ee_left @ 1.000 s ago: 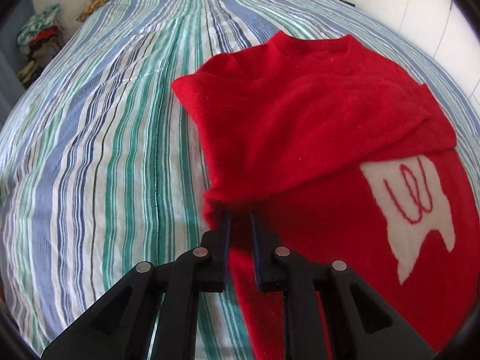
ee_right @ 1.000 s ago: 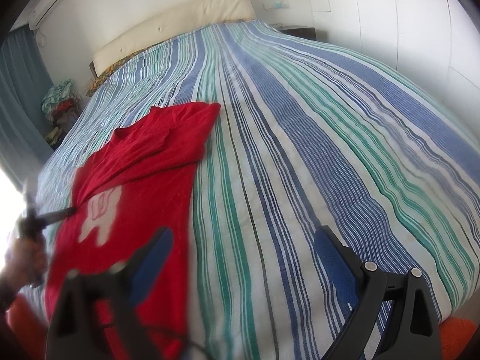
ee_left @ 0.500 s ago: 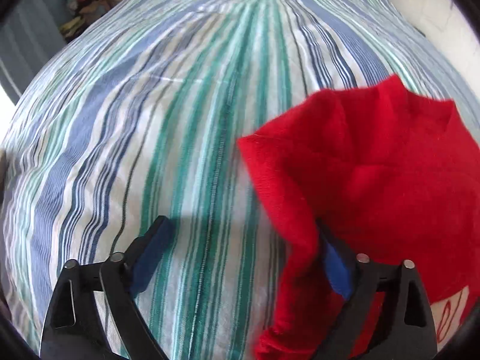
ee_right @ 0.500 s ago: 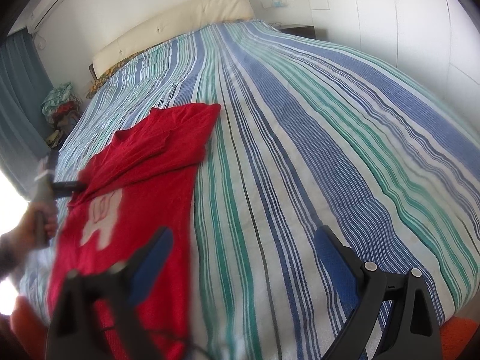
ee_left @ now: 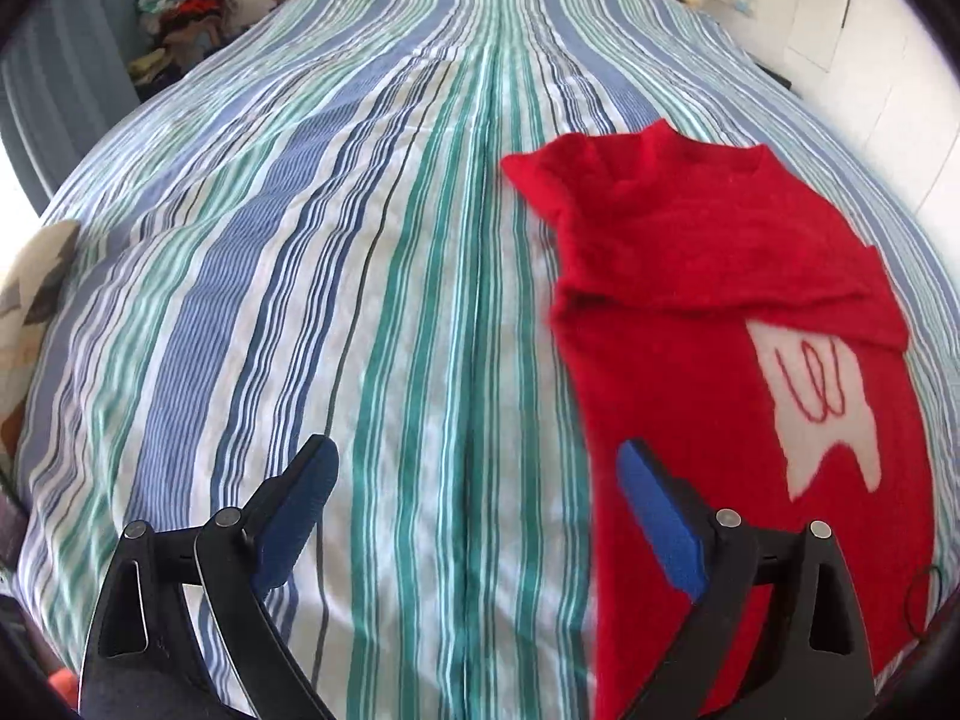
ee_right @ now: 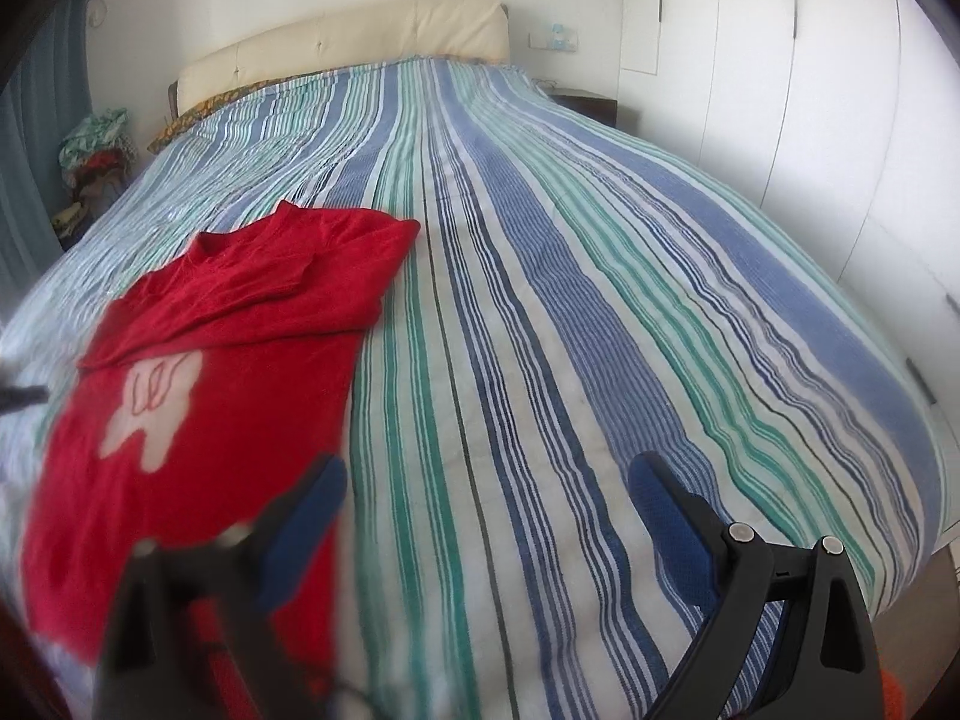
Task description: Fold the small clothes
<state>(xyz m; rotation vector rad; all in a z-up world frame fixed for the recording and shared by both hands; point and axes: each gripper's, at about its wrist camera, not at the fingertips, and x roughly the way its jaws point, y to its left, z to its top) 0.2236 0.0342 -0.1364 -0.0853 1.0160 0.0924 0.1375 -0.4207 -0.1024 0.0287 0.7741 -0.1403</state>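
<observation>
A small red sweater (ee_left: 708, 312) with a white tooth patch lies flat on the striped bedspread (ee_left: 360, 276), both sleeves folded across its chest. My left gripper (ee_left: 474, 480) is open and empty, just left of the sweater's near left edge. In the right wrist view the sweater (ee_right: 228, 348) lies at the left. My right gripper (ee_right: 486, 498) is open and empty above the bedspread (ee_right: 600, 300), right of the sweater's lower edge.
A cream headboard (ee_right: 342, 48) stands at the far end of the bed. A pile of clothes (ee_right: 96, 150) sits beside the bed at far left. White wardrobe doors (ee_right: 810, 90) run along the right. A patterned cushion (ee_left: 30, 300) lies at the left bed edge.
My left gripper let go of the sweater's sleeve, opened wide and pulled back to the left. The sleeve now lies folded across the chest. The right gripper stayed open.
</observation>
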